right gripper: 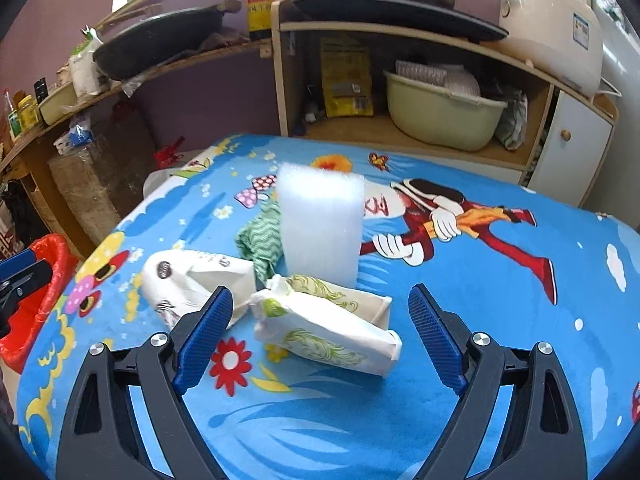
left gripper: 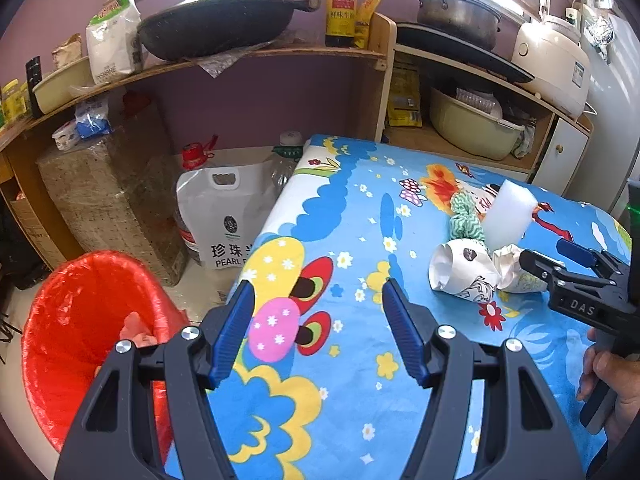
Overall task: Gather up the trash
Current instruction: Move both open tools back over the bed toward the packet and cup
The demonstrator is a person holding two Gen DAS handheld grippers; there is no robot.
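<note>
Both tongs are seen released and empty: the right tongs (right gripper: 320, 332) are aimed at the white packet (right gripper: 326, 326), just ahead on the tablecloth (right gripper: 480, 360), its long axis running crosswise. The left tongs (left gripper: 318, 320), beside the red bin (left gripper: 80, 320), are farther from it.

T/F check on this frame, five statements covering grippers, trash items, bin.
1. Both grippers are empty. True: left gripper and right gripper are open.
2. The bin liner is blue. False: the bin is lined red.
3. The tissue pack lies nearest the right gripper. True.
4. The white foam block is in the bin. False: it stands on the table cloth.
5. The paper cup stands upright. False: it lies on its side.
</note>
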